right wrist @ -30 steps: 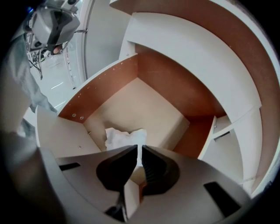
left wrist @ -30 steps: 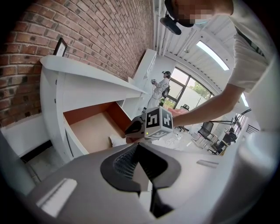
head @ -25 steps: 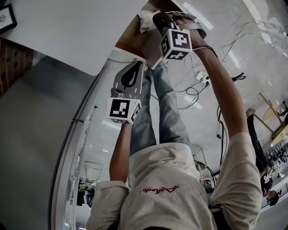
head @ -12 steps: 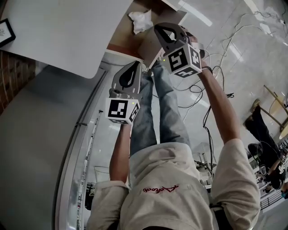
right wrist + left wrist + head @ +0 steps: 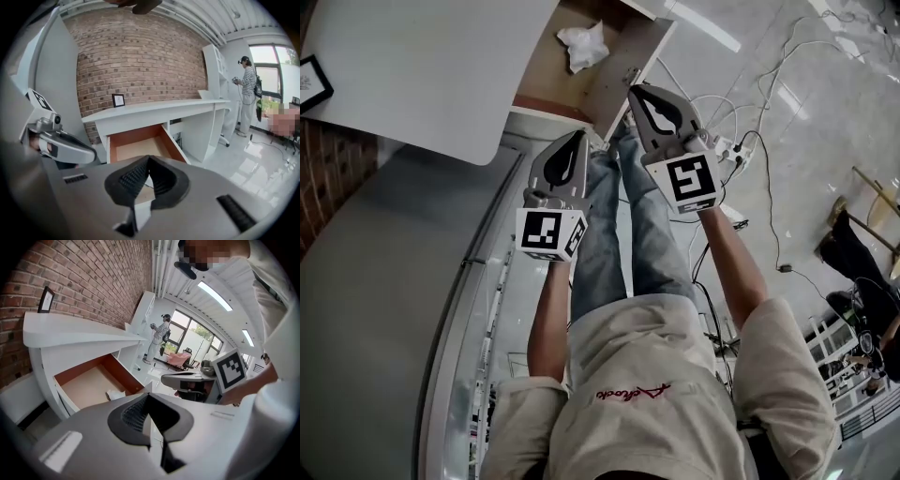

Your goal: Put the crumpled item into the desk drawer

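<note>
The left tongs (image 5: 147,395) are pinched shut at the tip, with nothing in them. The right tongs (image 5: 149,159) are pinched shut too and hold nothing. The 2 tongs hang in the air side by side, apart from each other, in front of the white flat-topped desk (image 5: 422,75).

The crumpled white paper ball (image 5: 581,45) lies on the floor of the open brown wooden desk drawer (image 5: 546,89). So the paper looks to be where it should go. I think the job left is to push the drawer shut.

The drawer lies straight ahead of the right tongs, and its flat front panel (image 5: 635,66) is the part closest to them. Their tip points at that panel and looks near it, but not touching. The left tongs sit to the left of the right tongs and a bit farther back, by the drawer's near corner. The drawer would slide in away from the tongs, toward the red brick wall (image 5: 140,56). So the right tongs look best placed to push straight forward on the panel.
</note>
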Demonstrator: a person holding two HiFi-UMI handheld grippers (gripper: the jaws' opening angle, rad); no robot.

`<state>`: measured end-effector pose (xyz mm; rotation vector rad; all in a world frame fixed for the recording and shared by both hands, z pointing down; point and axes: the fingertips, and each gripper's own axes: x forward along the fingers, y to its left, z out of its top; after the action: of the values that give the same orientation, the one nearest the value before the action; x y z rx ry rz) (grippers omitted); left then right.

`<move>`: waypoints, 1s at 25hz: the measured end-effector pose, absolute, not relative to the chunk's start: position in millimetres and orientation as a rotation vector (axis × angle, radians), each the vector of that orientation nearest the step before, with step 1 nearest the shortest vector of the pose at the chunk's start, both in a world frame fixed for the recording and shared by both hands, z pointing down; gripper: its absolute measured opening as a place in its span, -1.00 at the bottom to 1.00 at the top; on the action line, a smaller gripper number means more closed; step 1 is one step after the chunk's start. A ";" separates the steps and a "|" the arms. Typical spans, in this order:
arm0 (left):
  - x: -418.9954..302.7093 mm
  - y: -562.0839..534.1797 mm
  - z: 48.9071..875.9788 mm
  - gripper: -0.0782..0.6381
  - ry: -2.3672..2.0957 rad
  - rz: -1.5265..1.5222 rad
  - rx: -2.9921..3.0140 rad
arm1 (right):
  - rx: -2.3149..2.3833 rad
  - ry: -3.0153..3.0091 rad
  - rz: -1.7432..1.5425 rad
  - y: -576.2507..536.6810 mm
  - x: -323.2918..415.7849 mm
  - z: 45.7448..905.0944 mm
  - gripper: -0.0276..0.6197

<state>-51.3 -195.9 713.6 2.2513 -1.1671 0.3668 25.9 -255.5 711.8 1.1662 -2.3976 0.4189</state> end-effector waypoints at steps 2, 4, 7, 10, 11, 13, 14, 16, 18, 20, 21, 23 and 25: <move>-50.5 -195.6 707.8 -0.76 -1.169 0.367 2.258 | 1.201 -2.399 0.457 -244.0 28.0 704.0 -0.88; -49.6 -195.9 701.9 -0.76 -1.172 0.365 2.266 | 1.217 -2.400 0.478 -234.4 29.9 697.8 -0.88; -48.6 -198.0 693.7 -0.76 -1.177 0.363 2.279 | 1.242 -2.392 0.498 -226.4 34.8 691.3 -0.88; -48.4 -203.4 686.0 -0.76 -1.181 0.373 2.301 | 1.271 -2.386 0.497 -227.9 40.2 682.6 -0.88; -48.3 -205.8 682.7 -0.76 -1.184 0.373 2.310 | 1.284 -2.386 0.496 -229.4 42.2 678.5 -0.88; -47.4 -211.8 674.4 -0.76 -1.190 0.365 2.331 | 1.311 -2.389 0.484 -233.9 46.5 669.2 -0.88; -46.5 -215.4 669.4 -0.76 -1.194 0.359 2.343 | 1.325 -2.392 0.474 -237.0 48.4 663.8 -0.88; -44.4 -222.2 657.5 -0.76 -1.202 0.349 2.366 | 1.348 -2.399 0.454 -243.4 51.5 651.8 -0.88; -42.9 -228.1 643.2 -0.76 -1.212 0.338 2.382 | 1.358 -2.403 0.438 -248.5 52.8 638.4 -0.88; -41.8 -235.0 627.8 -0.76 -1.223 0.326 2.400 | 1.362 -2.406 0.418 -253.4 52.7 624.1 -0.88; -41.4 -239.7 620.1 -0.76 -1.230 0.321 2.412 | 1.369 -2.410 0.404 -256.7 52.8 616.5 -0.88; -40.7 -250.1 603.2 -0.76 -1.244 0.308 2.442 | 1.393 -2.419 0.377 -263.8 54.5 600.1 -0.88; -40.1 -256.8 582.9 -0.76 -1.254 0.299 2.471 | 1.419 -2.423 0.366 -266.9 57.8 582.6 -0.88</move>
<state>-40.1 -256.8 582.9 2.4711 -1.2542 0.2985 57.8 -266.9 582.6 1.4193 -2.4225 0.3663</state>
